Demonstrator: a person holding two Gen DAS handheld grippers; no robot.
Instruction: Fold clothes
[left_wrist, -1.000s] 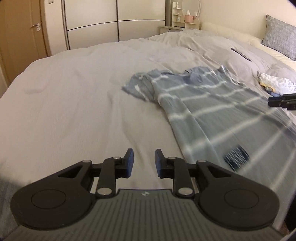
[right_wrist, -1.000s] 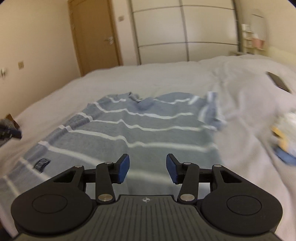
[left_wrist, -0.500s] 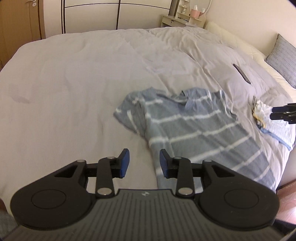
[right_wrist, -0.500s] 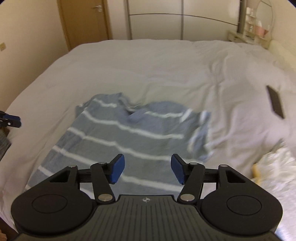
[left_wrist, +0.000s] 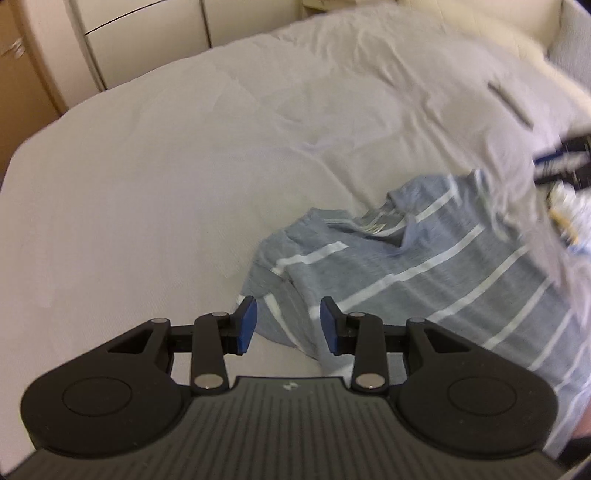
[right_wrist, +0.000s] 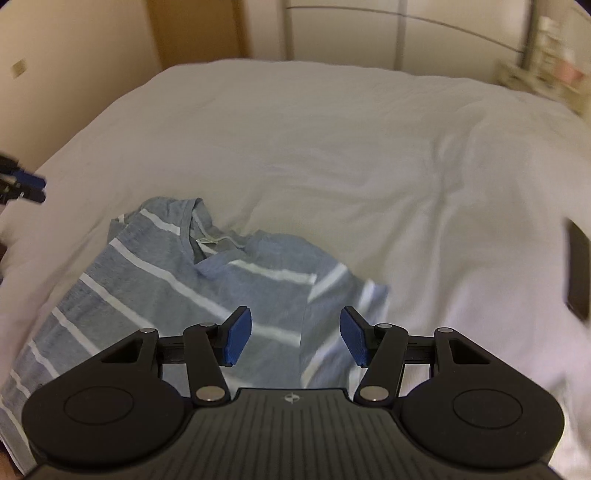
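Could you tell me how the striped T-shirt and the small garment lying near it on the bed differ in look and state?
The striped T-shirt is grey-blue with white stripes; the small garment is pale with a yellow detail, though blurred. The T-shirt is spread out, one sleeve rumpled; the small garment is bunched in a heap. The T-shirt covers far more of the bed. Both lie unfolded on the cover, with neither held.

- A pale grey bedspread (right_wrist: 332, 147) is covering the wide bed, lying in soft creases.
- A dark flat slab (right_wrist: 578, 273) is lying on it, well apart from the wall.
- White wardrobe doors (right_wrist: 406, 33) are standing behind.
- A wooden door (right_wrist: 199, 29) is showing beside them.
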